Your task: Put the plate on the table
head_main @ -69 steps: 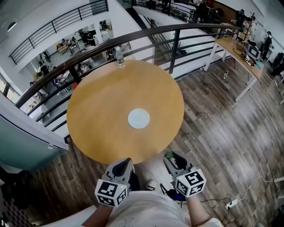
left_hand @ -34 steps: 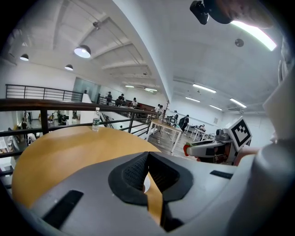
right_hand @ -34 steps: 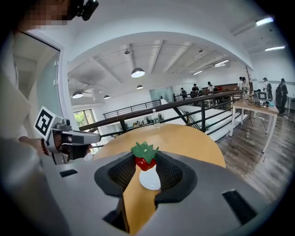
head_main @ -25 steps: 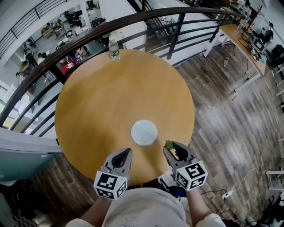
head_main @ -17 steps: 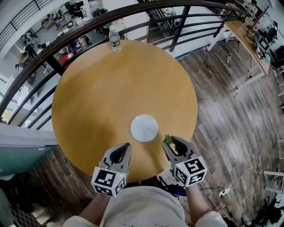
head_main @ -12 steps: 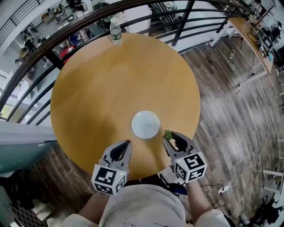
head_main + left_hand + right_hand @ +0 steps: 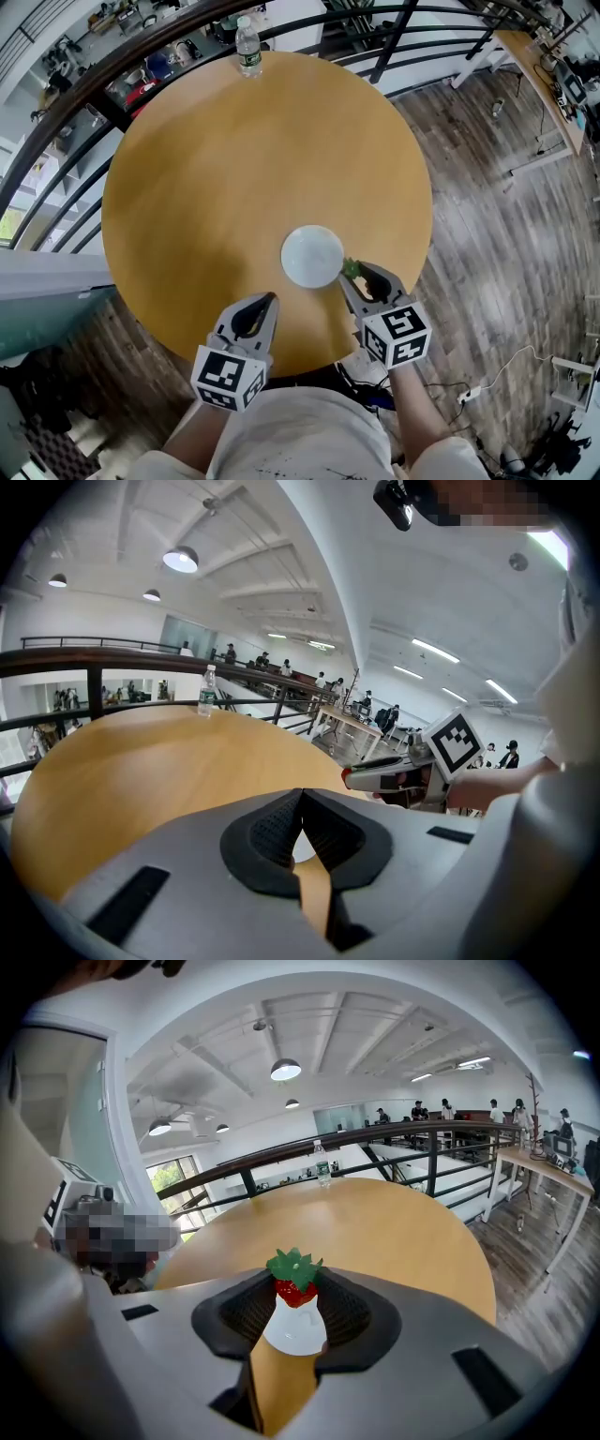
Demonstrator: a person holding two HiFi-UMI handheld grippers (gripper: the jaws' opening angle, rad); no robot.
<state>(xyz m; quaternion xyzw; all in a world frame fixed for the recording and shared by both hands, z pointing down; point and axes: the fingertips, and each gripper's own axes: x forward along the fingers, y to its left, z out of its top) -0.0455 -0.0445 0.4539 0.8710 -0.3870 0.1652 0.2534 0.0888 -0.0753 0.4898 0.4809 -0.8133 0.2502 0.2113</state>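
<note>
1. Finds the plate (image 7: 312,255) lying flat on the table (image 7: 234,159), on the person's half of the round top and short of the near rim. Judges the placing itself to be done already.
2. Sets the right gripper (image 7: 354,274) just beside the plate at its near right rim, tips almost at the edge. Shows the jaws clamped on a toy strawberry (image 7: 296,1282) with a red body and green leaves, pinned between the pads.
3. Sets the left gripper (image 7: 269,300) off the plate's near left side, with bare wood between. Shows the pads meeting at the tips, jaws closed together with nothing gripped.
4. Makes the right hand the nearer one: from its fingers (image 7: 347,281), puts the plate ahead and a little to the left. Gives no long axis to line up with, since the plate is round, so any approach across the rim looks equal.
5. Reads no brand or print on the plate, which is plain white. Leaves the label on the water bottle (image 7: 248,45), far beyond the plate at the opposite rim, too small to read. Finds only black-and-white square patterns on the marker cubes (image 7: 394,335), no letters.
</note>
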